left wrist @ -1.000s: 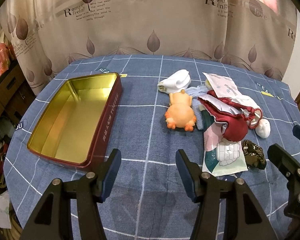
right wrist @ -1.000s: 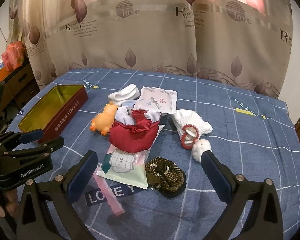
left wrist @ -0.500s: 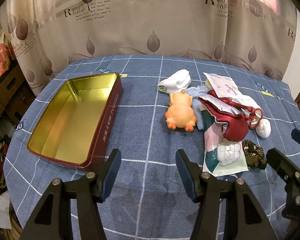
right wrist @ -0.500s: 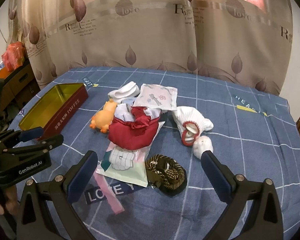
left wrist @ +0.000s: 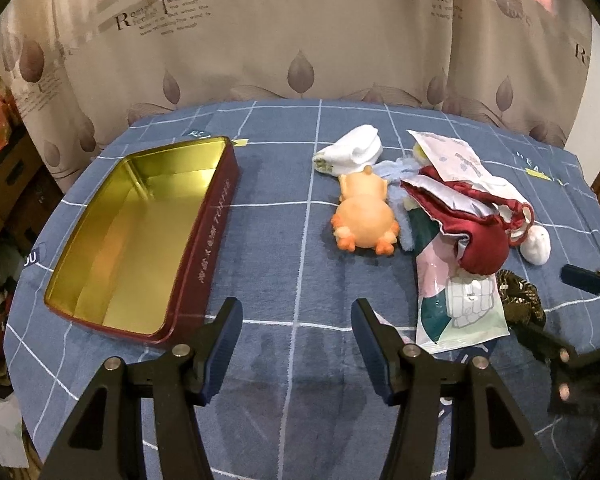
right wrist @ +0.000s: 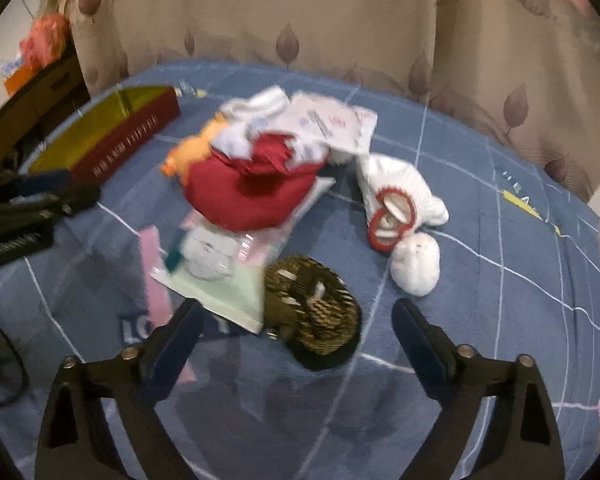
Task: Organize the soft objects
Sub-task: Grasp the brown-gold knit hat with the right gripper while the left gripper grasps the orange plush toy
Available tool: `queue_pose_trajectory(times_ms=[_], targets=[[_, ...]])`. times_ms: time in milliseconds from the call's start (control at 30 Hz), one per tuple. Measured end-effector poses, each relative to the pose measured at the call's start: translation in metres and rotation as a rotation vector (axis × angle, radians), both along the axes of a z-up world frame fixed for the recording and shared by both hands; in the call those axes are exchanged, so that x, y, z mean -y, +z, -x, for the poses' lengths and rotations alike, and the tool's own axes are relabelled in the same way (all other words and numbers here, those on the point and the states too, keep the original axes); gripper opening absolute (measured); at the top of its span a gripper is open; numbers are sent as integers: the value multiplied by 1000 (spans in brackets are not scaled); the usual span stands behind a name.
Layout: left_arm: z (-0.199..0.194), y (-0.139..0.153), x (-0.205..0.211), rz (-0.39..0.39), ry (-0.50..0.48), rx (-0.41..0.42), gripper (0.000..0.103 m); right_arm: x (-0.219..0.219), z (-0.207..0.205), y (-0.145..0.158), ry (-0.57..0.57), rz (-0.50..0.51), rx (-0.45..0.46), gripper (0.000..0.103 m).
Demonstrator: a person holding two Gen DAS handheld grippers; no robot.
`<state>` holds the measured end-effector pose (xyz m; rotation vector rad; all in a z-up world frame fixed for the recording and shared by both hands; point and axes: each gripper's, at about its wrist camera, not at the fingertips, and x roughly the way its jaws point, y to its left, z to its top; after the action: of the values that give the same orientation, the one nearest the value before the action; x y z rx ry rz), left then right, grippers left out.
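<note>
At nine o'clock on the blue grid-patterned counter (left wrist: 284,248) lies the long maroon tin box with a gold inside (left wrist: 140,236), open and with nothing in it. The left gripper (left wrist: 296,340) hangs at six o'clock over bare cloth just right of the tin, jaws apart and holding nothing.

Toward three o'clock sits the heap of soft things: a folded white sock (left wrist: 352,152), an orange plush chick (left wrist: 366,220), a dark red satin pouch (right wrist: 256,188) lying on a pastel plastic packet (right wrist: 220,276), a white knitted sock with a red ring cuff (right wrist: 396,204) and a small white pompom (right wrist: 416,264).

The right gripper (right wrist: 296,332) is tilted down over a brown-and-gold woven scrunchie (right wrist: 314,312) at the near edge of the heap. Its jaws have just been closing, yet they stand wide of the scrunchie on both sides, pads not touching it.

The step in hand looks like the first pick. The next move probably calls for lowering further, pinching the scrunchie clear of the packet's corner beside it, then carrying it to the tin.

The strip between heap and tin is open room; the counter's rounded near edge lies close below both grippers.
</note>
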<state>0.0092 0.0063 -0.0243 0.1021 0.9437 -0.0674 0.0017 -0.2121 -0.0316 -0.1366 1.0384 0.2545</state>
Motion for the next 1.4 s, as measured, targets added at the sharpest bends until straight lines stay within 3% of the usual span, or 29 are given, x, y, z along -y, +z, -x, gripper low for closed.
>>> queue_pose_trajectory(times_ms=[100, 200, 333, 500, 533, 700, 900, 1100, 1200, 1333, 1400], targets=[[-2, -3, 3, -7, -16, -4, 58, 10, -11, -13, 15, -16, -40, 77], [-3, -6, 9, -12, -34, -13, 58, 16, -17, -23, 28, -30, -58, 75], [-9, -11, 16, 0, -56, -34, 58, 15, -23, -31, 50, -34, -52, 62], [-16, -12, 18, -6, -62, -41, 58, 9, -25, -40, 85, -40, -41, 52], [-18, -12, 17, -8, -61, -39, 58, 8, -24, -40, 92, -42, -31, 46], [-30, -12, 13, -15, -52, -37, 58, 13, -22, -40, 83, -93, -8, 37], [-39, -11, 12, 0, -63, -37, 58, 31, -18, -39, 12, -104, 23, 31], [-51, -13, 19, 37, -106, -53, 58, 71, -18, -40, -147, -90, 42, 29], [-59, -12, 24, 70, -129, -64, 58, 81, -18, -43, -175, -127, 38, 29], [-74, -10, 32, 95, -162, -72, 68, 81, -15, -46, -177, -112, 56, 31], [-83, -9, 35, 101, -158, -74, 69, 80, -14, -47, -177, -107, 65, 31]])
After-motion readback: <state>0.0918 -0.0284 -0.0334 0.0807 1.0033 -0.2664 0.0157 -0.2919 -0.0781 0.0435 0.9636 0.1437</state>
